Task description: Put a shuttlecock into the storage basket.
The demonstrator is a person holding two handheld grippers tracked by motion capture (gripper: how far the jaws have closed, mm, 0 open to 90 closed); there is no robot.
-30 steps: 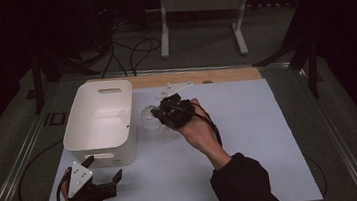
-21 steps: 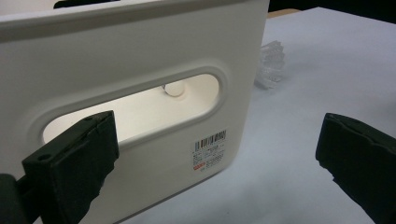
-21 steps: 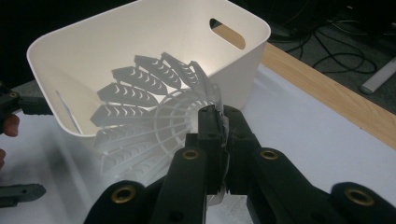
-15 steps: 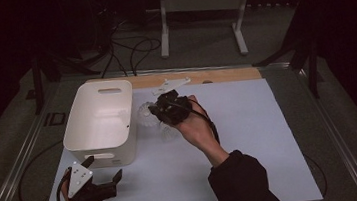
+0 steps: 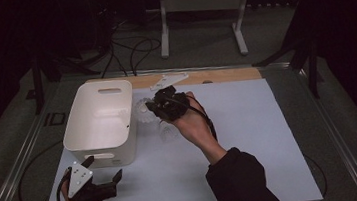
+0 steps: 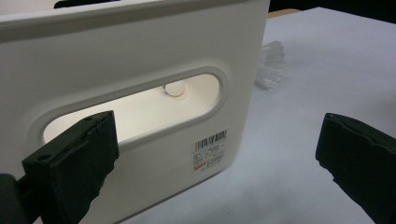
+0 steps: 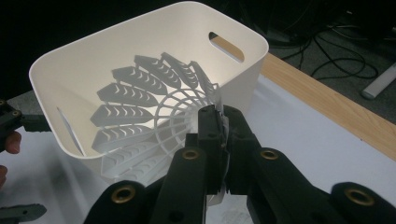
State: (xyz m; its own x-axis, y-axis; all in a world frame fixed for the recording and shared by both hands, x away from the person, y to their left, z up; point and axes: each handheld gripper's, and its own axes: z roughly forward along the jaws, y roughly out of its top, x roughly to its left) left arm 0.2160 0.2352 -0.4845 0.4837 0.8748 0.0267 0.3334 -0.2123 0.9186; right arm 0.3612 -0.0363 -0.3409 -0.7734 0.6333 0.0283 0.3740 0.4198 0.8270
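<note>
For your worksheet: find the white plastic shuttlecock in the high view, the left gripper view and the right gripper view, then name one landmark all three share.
High view: shuttlecock at centre, beside the bin, at the right gripper.
Left gripper view: upper right, past the bin's corner.
Right gripper view: centre, skirt pinched in the jaws.
Shared landmark: the white bin.

The bin [image 5: 99, 123] at centre left of the high view is plain white, with a small label [image 6: 210, 149] printed with a black barcode and red marks on its near wall. The shuttlecock [image 7: 154, 123] in the middle of the right gripper view is white, its skirt a lattice of ribs and cut-out feather shapes. Both the left hand-held gripper [image 5: 103, 175] and the right hand-held gripper [image 7: 223, 122] are black, the right with brass-coloured rivets. The table [image 5: 249, 123] is pale white with a light wooden strip [image 5: 224, 75] along its upper edge
</note>
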